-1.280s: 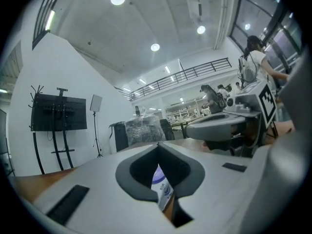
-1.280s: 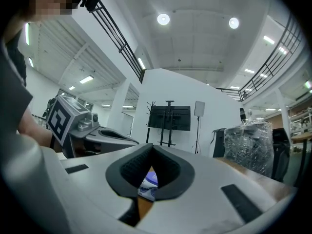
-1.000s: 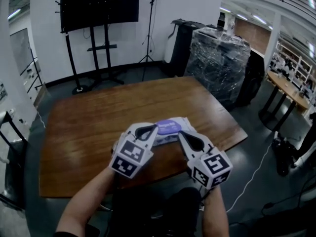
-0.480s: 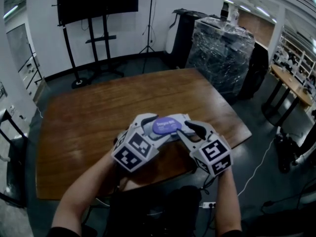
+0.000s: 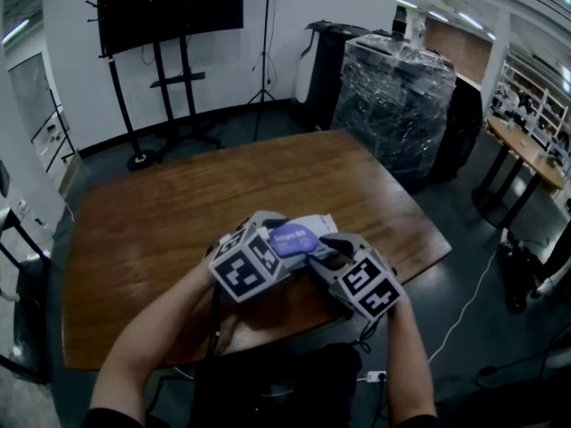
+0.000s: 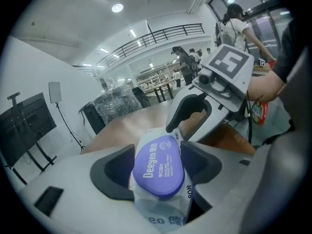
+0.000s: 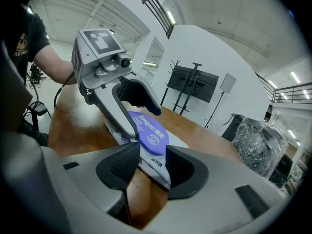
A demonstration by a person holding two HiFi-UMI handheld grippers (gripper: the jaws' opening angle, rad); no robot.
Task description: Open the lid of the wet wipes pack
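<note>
The wipes pack is at the near edge of the tabletop, its purple lid facing up and lying flat, not yet lifted. Whether the pack rests fully on the wood or is tipped up a little, I cannot tell.

The left claw straddles it from one side. Its jaws have just been opening and stand spread wide, released, with the lidded part of the pack between them and filling the gap. The right claw comes at it from the other side. Its jaws too have just been opening and stand apart, with one end of the pack between them. The two claws nearly meet nose to nose over the pack.

Beyond the tabletop stand a dark screen on a stand and a pallet wrapped in film.
</note>
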